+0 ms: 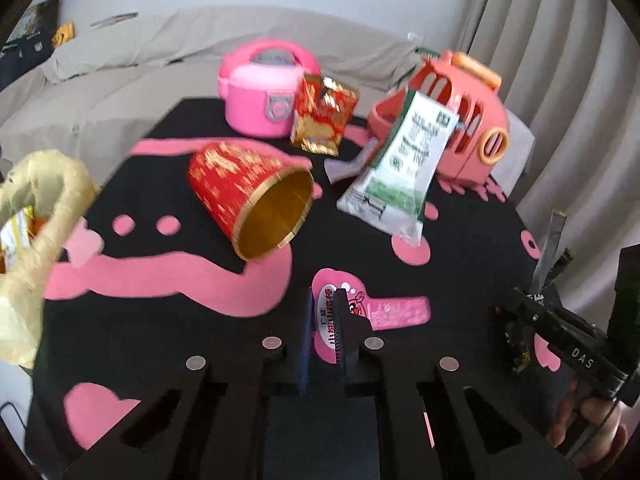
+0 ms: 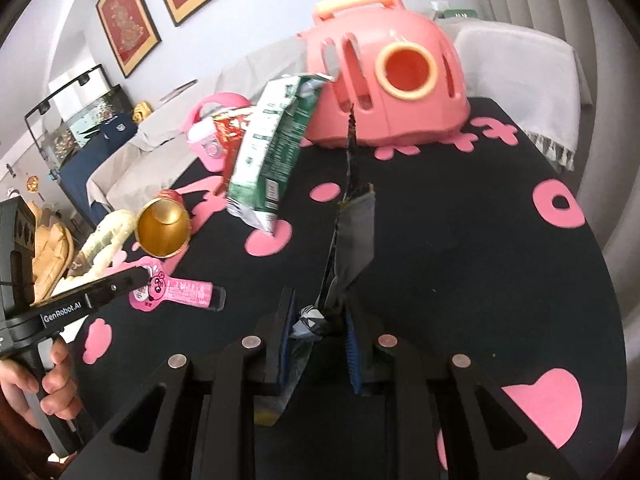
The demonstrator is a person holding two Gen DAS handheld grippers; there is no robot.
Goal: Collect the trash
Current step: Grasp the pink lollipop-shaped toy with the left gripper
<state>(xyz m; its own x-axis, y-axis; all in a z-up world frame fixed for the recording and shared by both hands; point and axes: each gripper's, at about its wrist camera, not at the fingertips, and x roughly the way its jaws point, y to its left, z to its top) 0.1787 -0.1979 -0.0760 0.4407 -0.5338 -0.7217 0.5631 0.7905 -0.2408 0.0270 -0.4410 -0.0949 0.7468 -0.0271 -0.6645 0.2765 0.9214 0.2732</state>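
Item: left gripper, jaws narrow, pinching the pink wrapper just off the black table.
Item: right gripper, jaws clamping a grey wrapper, which stands upright.
Step, as judged: pick-up done. Next: carry both to the yellow bag at the table's left edge.

Left gripper pinched narrow at six o'clock (fingers wrapped round its handle); right gripper likewise clamped.
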